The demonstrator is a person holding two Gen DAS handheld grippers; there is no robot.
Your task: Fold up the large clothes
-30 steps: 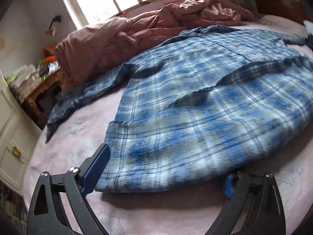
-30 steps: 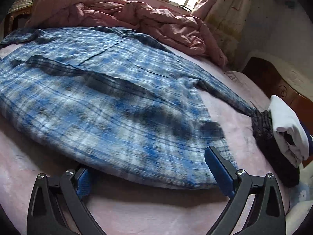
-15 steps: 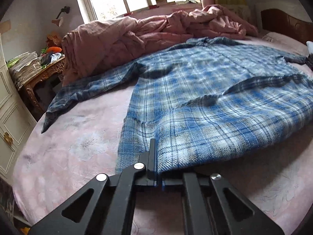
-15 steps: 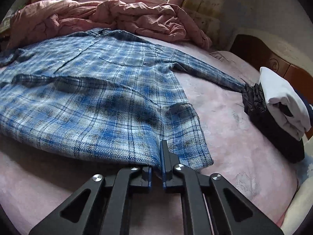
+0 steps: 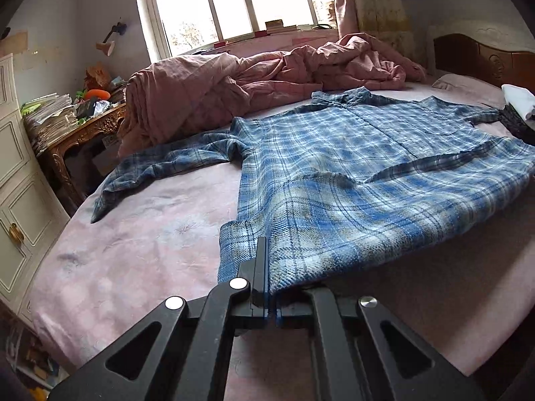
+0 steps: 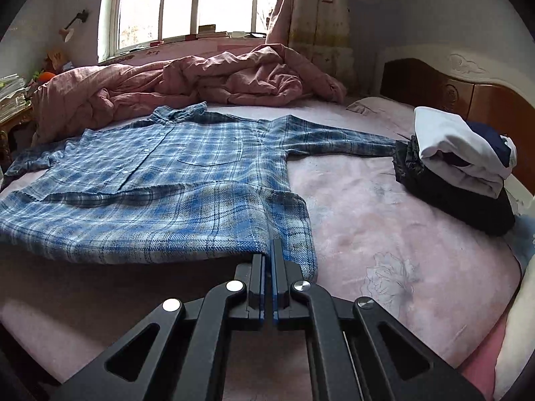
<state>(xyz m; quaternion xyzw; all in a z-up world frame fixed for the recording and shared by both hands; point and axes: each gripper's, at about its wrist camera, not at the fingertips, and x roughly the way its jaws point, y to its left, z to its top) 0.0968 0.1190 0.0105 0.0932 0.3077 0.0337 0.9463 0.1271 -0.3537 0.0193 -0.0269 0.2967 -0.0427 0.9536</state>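
Blue plaid flannel is now clamped at both bottom corners of the shirt (image 5: 334, 153). One second ago both sets of jaws stood wide apart on either side of the hem, which lay flat on the bed; half a second ago they had closed onto the fabric. The left gripper (image 5: 267, 267) is clenched on the hem at its side, and the right gripper (image 6: 269, 260) is clenched on the hem at the opposite side. The lower edge has since risen off the pink sheet (image 5: 133, 240), and a shadow shows beneath it in both wrist views.

Meaning for the task: the grasp stage appears complete, and the hem is probably ready to be carried toward the collar (image 6: 180, 110) for the first fold.

Condition of the garment: the shirt lies front side up, buttoned, with its chest pocket (image 6: 210, 153) visible. Both sleeves are spread outward. The right sleeve (image 6: 337, 140) reaches a stack of folded clothes (image 6: 461, 167) near the headboard. A crosswise crease runs over the lower body. The crumpled pink quilt (image 5: 260, 80) lies just beyond the collar.
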